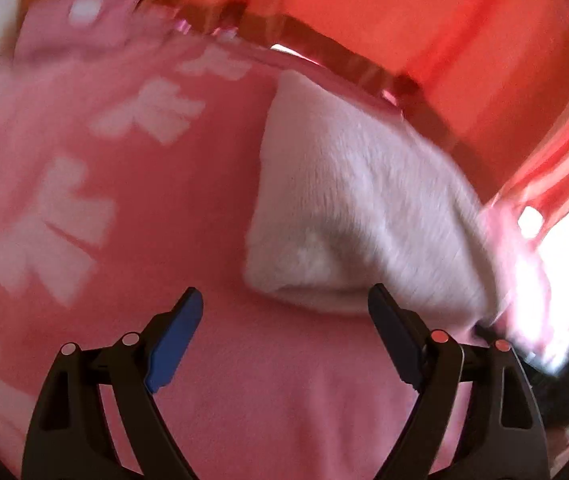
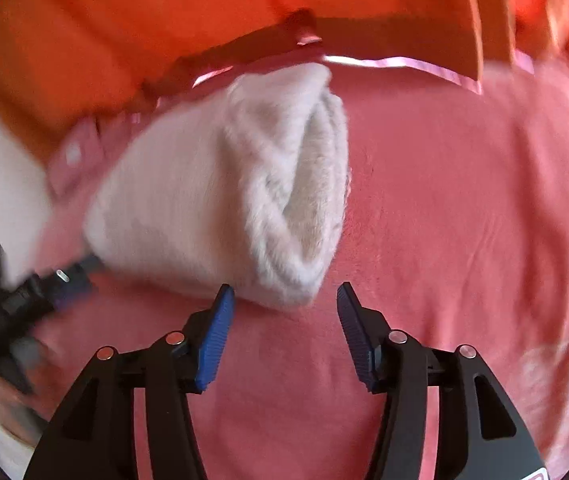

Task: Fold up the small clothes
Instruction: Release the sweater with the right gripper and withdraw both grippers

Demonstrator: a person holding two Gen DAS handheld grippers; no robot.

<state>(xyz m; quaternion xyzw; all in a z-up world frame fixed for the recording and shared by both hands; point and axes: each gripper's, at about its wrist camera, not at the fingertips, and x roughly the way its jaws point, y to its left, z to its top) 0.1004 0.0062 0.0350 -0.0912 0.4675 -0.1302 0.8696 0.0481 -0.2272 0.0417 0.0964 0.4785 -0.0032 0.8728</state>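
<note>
Warm reddish light tinted both views. Motion blur smeared the pink blanket [image 1: 124, 200] and white folded garment [image 2: 224, 200], while daylight blew out at the side margins. Fisheye curvature bent everything beside the dark circular vignette.

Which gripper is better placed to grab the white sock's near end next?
Probably the right gripper: its open jaws frame the white sock at its near folded end. The left gripper, also open, faces mostly pink blanket, with the sock off toward its right finger.
</note>
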